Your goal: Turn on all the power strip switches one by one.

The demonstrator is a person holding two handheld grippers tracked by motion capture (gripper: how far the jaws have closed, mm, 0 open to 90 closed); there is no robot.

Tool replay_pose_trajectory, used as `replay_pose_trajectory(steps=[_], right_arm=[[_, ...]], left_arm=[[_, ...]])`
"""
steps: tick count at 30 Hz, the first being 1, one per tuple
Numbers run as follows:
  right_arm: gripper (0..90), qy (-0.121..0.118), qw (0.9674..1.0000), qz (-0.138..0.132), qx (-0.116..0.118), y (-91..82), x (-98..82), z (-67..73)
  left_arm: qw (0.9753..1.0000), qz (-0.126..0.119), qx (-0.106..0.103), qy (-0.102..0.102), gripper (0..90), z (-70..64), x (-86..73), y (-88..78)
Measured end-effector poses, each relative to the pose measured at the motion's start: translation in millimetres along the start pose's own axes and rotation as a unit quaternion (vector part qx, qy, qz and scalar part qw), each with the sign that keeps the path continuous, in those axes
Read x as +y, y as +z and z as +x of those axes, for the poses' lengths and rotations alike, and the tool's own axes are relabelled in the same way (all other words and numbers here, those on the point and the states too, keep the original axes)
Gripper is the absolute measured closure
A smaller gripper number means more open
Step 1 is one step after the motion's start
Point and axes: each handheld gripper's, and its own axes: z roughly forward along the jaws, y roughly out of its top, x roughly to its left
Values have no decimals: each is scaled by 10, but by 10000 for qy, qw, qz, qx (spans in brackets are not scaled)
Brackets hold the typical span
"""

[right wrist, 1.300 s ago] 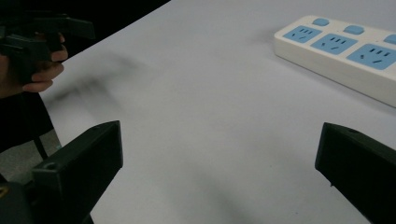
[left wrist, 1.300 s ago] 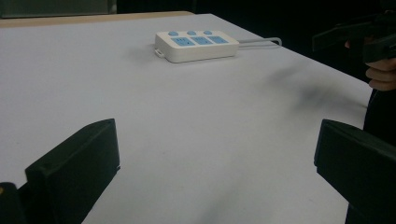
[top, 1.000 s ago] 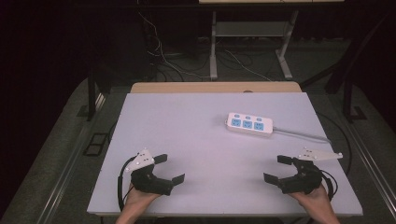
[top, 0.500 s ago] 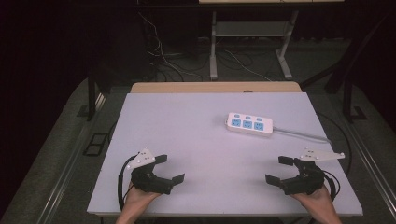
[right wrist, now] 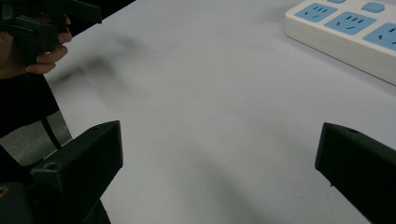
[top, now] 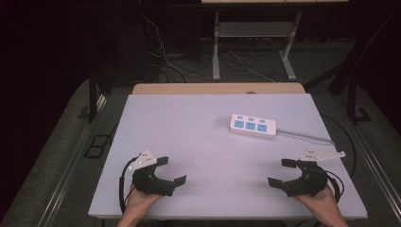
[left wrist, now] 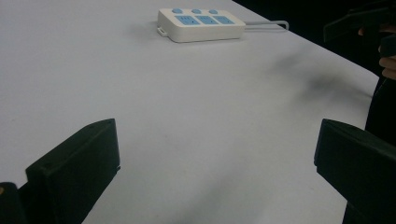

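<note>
Both tools sit low at the near edge of the white table [top: 189, 123], jaws spread wide and holding nothing: the left gripper [top: 171, 170] and the right gripper [top: 280, 172] look parked in a ready pose. The likely object, a white power strip [top: 253, 126] with blue sockets, lies toward the far right, well apart from both; its cord trails off the right edge, though where it ends is unclear

Matt white table [top: 198, 142], smooth all over; strip [top: 253, 126] looks glossy cream plastic; wooden edge [top: 217, 88] at the far side.
</note>
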Motion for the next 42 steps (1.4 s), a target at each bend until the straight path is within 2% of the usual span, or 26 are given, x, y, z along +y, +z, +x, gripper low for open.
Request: replay_pose_trajectory(steps=[5,19,32,42], right_arm=[[8,-94,9999,84,-59,-2,69,-12],[9,-154,9995,261,3,-1,263,-101],[9,-383,9974,616,-29,95,418,-198],[9,-595,9955,726,-90,86,715,-299]], left_arm=[[10000,4,1,-7,0,12,-9,-7],[10000,33,-36,-60,0,26,-28,-5],[10000,4,-12,-92,0,31,-39,-19],[10000,16,-6,-86,0,31,-46,-26]])
